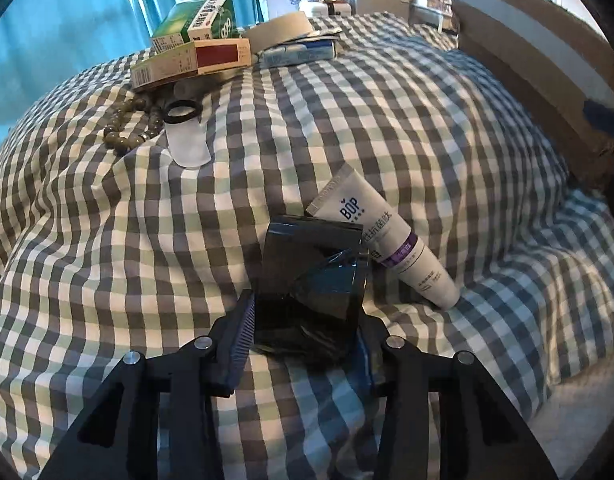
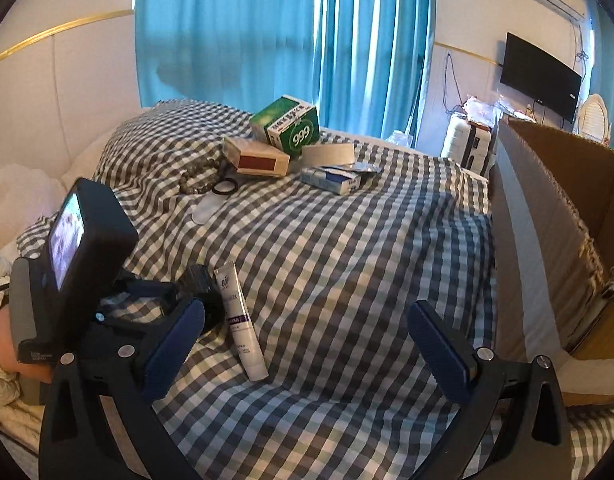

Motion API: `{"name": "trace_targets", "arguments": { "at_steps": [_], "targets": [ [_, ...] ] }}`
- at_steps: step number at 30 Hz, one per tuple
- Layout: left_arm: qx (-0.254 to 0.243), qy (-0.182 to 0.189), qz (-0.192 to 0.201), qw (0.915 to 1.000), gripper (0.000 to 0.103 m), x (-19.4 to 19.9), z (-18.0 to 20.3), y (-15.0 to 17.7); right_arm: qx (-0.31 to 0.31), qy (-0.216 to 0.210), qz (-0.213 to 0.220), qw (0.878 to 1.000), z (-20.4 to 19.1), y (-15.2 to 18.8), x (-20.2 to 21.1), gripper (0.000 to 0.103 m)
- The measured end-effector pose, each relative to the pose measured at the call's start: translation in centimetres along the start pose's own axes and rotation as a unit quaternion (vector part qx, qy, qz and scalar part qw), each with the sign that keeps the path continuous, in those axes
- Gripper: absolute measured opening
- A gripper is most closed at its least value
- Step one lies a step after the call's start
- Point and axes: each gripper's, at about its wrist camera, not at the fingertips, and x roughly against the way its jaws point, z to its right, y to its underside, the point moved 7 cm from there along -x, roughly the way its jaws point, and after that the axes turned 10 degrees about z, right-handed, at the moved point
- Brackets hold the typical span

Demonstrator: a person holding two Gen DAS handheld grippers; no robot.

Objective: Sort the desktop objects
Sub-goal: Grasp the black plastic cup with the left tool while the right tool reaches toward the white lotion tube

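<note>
1. Left tool (image 1: 303, 312): closed on the black box (image 1: 311, 276), one pad pressed on each side as far as visible, low on the checked bed cover (image 1: 387, 120); right pad mostly hidden behind the box.
2. Judged as the step in hand: picking up this black box for sorting.
3. Keep the pinch square across the two flat sides; glossy wrap around the box, so probably slippery.
4. Lift straight up first, without dragging. Touching or nearly touching on the right: the white tube (image 1: 387, 240), which can roll or come along.
5. Soft and wrinkled cover underneath, so no pushing down for a better hold; regrip rather than squeeze harder.
6. Right tool (image 2: 307, 320): spread wide, nothing between the pads, hovering above bare cover between the tube and the cardboard box (image 2: 547, 220).
7. Cardboard box: at the right edge of the bed, top open, inside almost all hidden; impossible to tell the contents. Probably the destination, only a guess.
8. Small frosted cup (image 1: 185, 136) with a black ring at the mouth: near the beads (image 1: 131, 124), nothing visible in it.
9. At the far side: green carton (image 1: 199, 20) resting on the red-and-cream carton (image 1: 195, 62), blue carton (image 1: 299, 54) just beside; contents not visible.
</note>
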Motion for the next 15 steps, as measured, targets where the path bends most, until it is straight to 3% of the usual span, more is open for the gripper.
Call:
{"name": "trace_targets", "arguments": {
  "at_steps": [2, 3, 4, 6, 9, 15],
  "targets": [
    [0.013, -0.005, 0.026, 0.9996, 0.035, 1.0, -0.6, -0.6, 0.002, -0.003, -0.008, 1.000, -0.2, 0.5, -0.4, 0.102],
    [0.024, -0.010, 0.039, 0.9989, 0.020, 1.6, -1.0, -0.9, 0.004, -0.005, -0.013, 1.000, -0.4, 0.7, -0.7, 0.102],
    [0.045, -0.016, 0.052, 0.9975, 0.018, 2.2, -1.8, -1.2, 0.005, -0.010, -0.018, 1.000, -0.6, 1.0, -1.0, 0.102],
    [0.071, -0.016, 0.051, 0.9960, 0.018, 2.5, -2.8, -1.4, 0.008, -0.020, -0.030, 0.999, -1.2, 1.6, -1.9, 0.102],
    [0.094, -0.008, 0.018, 0.9954, 0.018, 1.5, -3.2, -0.5, 0.019, -0.033, -0.053, 0.998, -2.1, 2.5, -3.6, 0.102],
    [0.077, -0.011, -0.028, 0.9965, 0.018, 0.4, -2.4, 0.9, 0.021, -0.066, -0.107, 0.992, -3.5, 4.6, -6.7, 0.094]
  ]
}}
